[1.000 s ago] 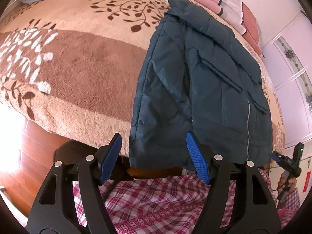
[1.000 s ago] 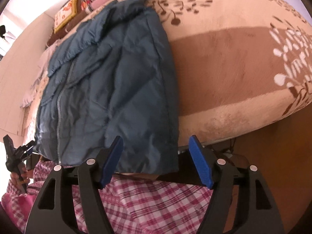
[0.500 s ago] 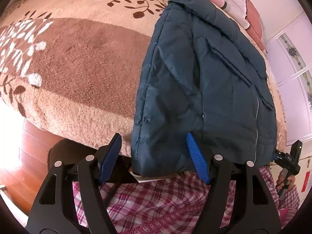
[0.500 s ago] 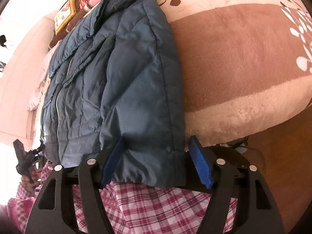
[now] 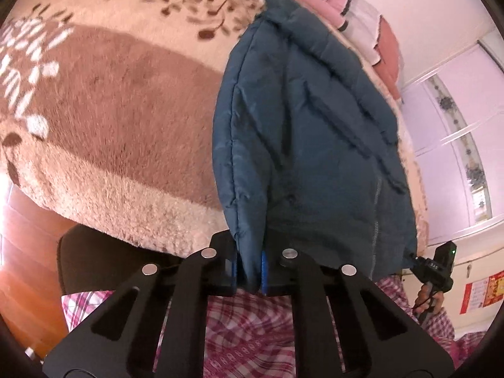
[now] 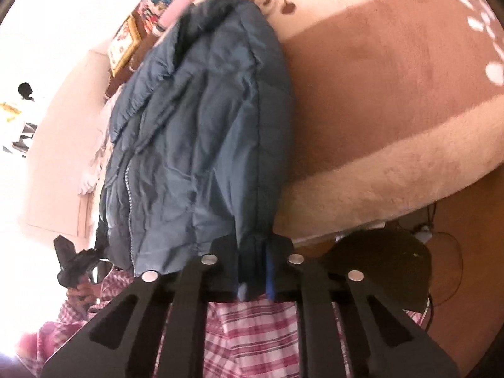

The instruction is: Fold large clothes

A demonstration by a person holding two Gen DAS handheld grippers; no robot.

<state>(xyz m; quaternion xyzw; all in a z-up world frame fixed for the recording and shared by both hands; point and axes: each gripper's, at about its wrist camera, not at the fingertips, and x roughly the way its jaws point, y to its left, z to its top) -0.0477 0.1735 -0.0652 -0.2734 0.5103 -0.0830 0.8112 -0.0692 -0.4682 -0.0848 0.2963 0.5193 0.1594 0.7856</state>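
A dark teal padded jacket (image 5: 315, 141) lies zip-up on the bed, its hem hanging over the near edge. My left gripper (image 5: 249, 271) pinches the hem's left corner; its jaws are closing with the fabric squeezed between the blue pads. In the right wrist view the same jacket (image 6: 195, 141) shows, and my right gripper (image 6: 255, 271) is closing on the hem's right corner, cloth bunched between its pads. Each view also catches the other gripper at the far hem corner: the right gripper (image 5: 434, 267) and the left gripper (image 6: 75, 264).
A fluffy beige and brown blanket (image 5: 126, 110) with a leaf pattern covers the bed. Pink and white pillows (image 5: 362, 9) lie at its far end. A white wardrobe (image 5: 456, 126) stands at the right. A dark round stool (image 6: 378, 267) sits on the wooden floor below the bed edge.
Both grippers went from wide open around the hem corners to closed on them. The fabric at each corner is now bunched and pulled up a little.
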